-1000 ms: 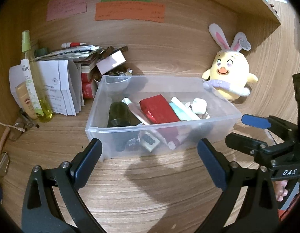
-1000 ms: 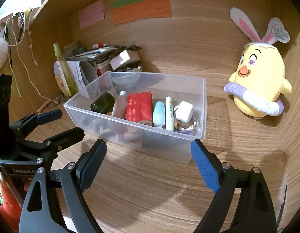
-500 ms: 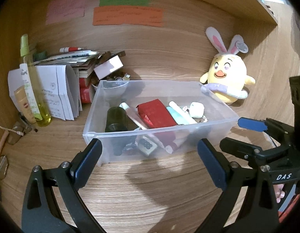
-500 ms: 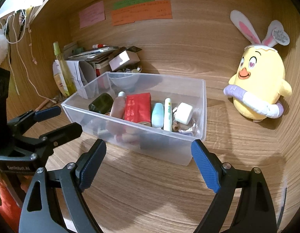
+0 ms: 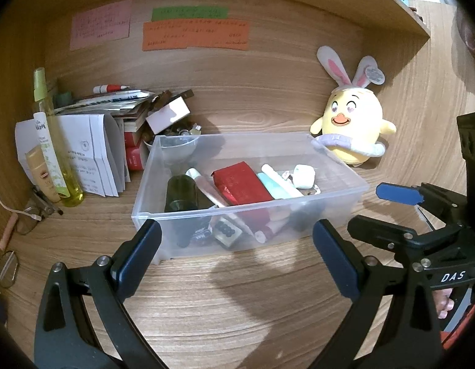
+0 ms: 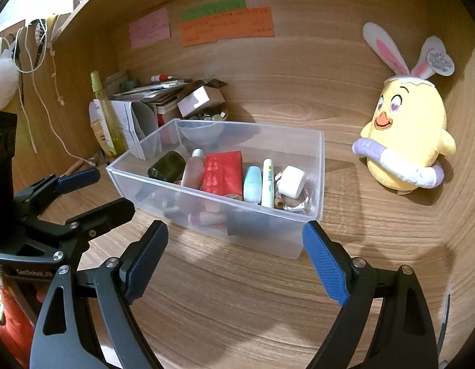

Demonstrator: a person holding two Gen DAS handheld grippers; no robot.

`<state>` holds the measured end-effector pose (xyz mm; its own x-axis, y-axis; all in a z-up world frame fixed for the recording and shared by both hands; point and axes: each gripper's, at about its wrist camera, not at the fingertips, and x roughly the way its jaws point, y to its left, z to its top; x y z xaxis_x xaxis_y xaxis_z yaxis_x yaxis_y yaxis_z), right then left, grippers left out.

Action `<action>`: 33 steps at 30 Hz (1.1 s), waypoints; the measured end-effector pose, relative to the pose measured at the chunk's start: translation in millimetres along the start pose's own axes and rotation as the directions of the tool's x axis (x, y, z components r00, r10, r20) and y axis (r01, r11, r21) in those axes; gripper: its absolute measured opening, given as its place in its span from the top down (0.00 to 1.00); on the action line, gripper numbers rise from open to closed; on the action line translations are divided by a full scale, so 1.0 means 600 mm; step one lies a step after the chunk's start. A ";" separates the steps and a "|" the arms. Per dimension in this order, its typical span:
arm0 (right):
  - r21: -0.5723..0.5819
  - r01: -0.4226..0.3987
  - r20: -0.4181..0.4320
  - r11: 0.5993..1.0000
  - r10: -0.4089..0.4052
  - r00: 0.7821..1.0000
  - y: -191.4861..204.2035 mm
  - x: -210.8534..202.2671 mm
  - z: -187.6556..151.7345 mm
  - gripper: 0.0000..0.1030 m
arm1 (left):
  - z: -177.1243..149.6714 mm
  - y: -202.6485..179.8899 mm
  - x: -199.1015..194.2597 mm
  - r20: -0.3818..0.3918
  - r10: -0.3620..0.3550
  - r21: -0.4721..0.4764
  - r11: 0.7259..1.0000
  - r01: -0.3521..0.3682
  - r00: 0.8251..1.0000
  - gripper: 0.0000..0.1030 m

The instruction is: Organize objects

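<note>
Wooden table (image 5: 237, 307) carries everything. Going left to right: a yellow spray bottle (image 5: 53, 153) and papers (image 5: 93, 153) stand at the far left, then the clear bin (image 5: 237, 224) with a dark jar (image 5: 180, 192), red pack (image 5: 240, 183) and tubes inside, then a plush chick (image 5: 351, 123). My left claw (image 5: 236, 255) is wide open and holds nothing; my right claw (image 6: 234, 258) likewise gapes, empty. The bin lies straight ahead of both, just beyond the tips, its long axis running left-right. I judge the left claw nearer the loose clutter.
</note>
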<state>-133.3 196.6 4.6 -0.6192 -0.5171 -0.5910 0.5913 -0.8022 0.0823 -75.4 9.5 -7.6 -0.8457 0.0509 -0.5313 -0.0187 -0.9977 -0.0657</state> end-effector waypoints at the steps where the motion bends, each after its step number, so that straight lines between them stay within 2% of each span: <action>1: 0.002 -0.002 0.002 1.000 0.002 1.000 0.000 -0.002 0.000 0.15 | 0.000 -0.001 -0.001 0.001 0.002 0.001 1.000 -0.002 1.000 0.03; 8: 0.013 0.002 0.011 1.000 -0.002 1.000 -0.006 -0.012 -0.002 0.15 | -0.001 0.002 -0.003 0.001 -0.027 -0.024 0.999 0.027 1.000 0.03; 33: 0.049 -0.018 0.004 0.999 0.018 1.000 -0.016 -0.015 -0.004 0.15 | -0.003 0.007 0.001 -0.021 -0.030 -0.051 0.998 0.029 0.999 0.03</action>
